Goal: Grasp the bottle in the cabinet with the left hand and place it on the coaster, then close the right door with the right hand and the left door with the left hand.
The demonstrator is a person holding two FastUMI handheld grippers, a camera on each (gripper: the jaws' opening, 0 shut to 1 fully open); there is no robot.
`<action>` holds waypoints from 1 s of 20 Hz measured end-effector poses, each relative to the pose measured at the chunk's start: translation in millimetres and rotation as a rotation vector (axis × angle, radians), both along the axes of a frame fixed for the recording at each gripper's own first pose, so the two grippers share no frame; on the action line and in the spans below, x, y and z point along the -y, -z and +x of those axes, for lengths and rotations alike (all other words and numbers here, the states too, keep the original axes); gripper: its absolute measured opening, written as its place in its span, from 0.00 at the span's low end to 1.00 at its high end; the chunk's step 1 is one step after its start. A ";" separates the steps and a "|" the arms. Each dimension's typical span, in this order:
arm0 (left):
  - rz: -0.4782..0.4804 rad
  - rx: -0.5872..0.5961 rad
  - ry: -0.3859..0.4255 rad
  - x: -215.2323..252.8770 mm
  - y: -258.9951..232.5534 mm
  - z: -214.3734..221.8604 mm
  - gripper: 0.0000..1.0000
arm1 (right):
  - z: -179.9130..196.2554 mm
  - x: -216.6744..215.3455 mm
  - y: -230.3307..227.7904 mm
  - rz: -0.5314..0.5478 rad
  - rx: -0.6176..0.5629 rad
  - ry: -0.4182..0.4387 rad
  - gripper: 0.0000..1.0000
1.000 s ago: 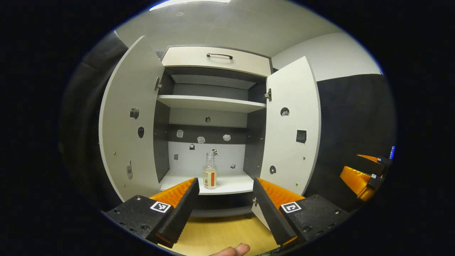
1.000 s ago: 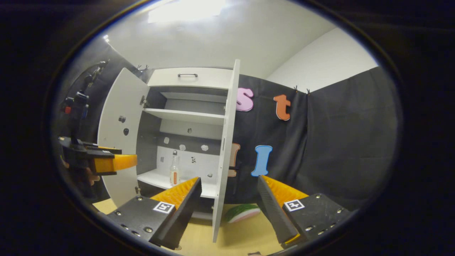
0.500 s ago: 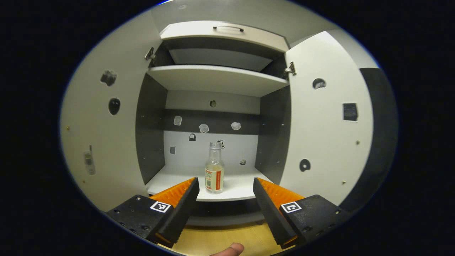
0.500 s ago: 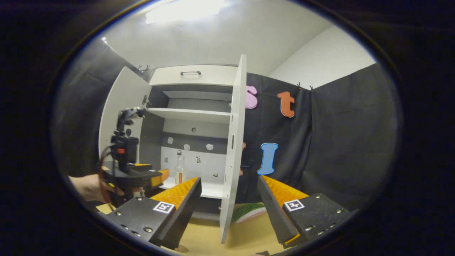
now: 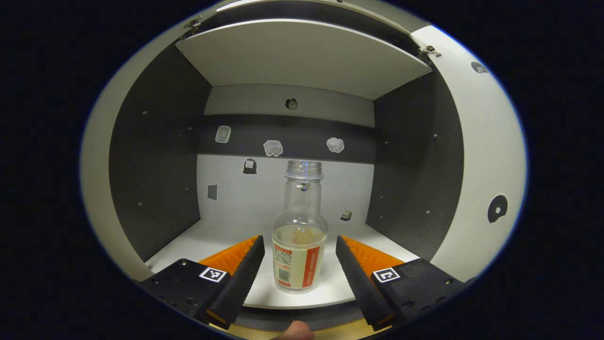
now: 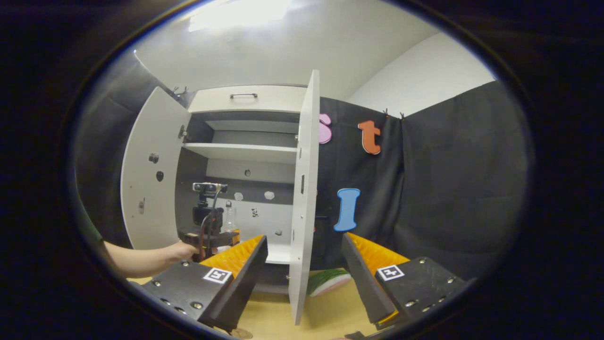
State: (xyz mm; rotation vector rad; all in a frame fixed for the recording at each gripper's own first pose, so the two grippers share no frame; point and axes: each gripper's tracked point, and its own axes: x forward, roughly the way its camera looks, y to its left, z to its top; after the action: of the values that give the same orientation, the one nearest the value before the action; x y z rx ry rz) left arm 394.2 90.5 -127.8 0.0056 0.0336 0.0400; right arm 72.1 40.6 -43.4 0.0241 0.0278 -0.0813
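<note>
A clear glass bottle [image 5: 299,236] with a white and red label and no cap stands upright on the cabinet's lower shelf [image 5: 198,243]. My left gripper [image 5: 298,239] is open, one finger on each side of the bottle's lower body, with small gaps showing. From the right gripper view, the left gripper [image 6: 214,236] reaches into the cabinet beside the bottle [image 6: 230,217]. My right gripper [image 6: 302,238] hangs open and holds nothing, in front of the right door's edge [image 6: 304,189]. A flat watermelon-patterned coaster [image 6: 328,281] lies on the wooden tabletop to the right of that door.
Both white doors stand wide open, the left door [image 6: 151,179] and the right door [image 5: 486,156]. An upper shelf [image 5: 302,56] sits close above the bottle. A person's forearm [image 6: 141,257] stretches to the left gripper. A drawer with a dark handle [image 6: 244,96] tops the cabinet.
My left gripper has moved forward into the cabinet, so the bottle now stands between its open fingers. The right gripper has barely shifted.
</note>
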 end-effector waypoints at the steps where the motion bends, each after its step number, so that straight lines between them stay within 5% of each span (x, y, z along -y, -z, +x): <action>1: 0.010 -0.001 -0.008 -2.6 0.2 8.2 0.97 | -0.9 2.1 6.0 -0.004 -0.018 0.007 0.96; 7: 0.043 -0.027 0.012 2.0 9.6 47.6 0.96 | -9.4 12.8 20.3 -0.004 -0.050 0.035 0.96; 8: 0.033 -0.023 0.019 3.1 9.0 47.5 0.86 | -13.0 17.0 19.1 -0.003 -0.041 0.040 0.96; 10: 0.024 -0.020 0.031 5.7 5.4 45.5 0.80 | -22.9 25.8 19.5 0.007 -0.032 0.051 0.96; 20: -0.061 0.028 0.073 50.8 -35.6 -68.8 0.80 | -90.3 62.1 8.2 0.052 -0.021 0.033 0.96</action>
State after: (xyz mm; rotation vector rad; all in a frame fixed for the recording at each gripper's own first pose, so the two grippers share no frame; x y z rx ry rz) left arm 325.4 39.7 -92.2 -0.0542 0.0071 -0.0341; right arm -18.2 -21.4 -51.6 0.0755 0.0501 -0.1139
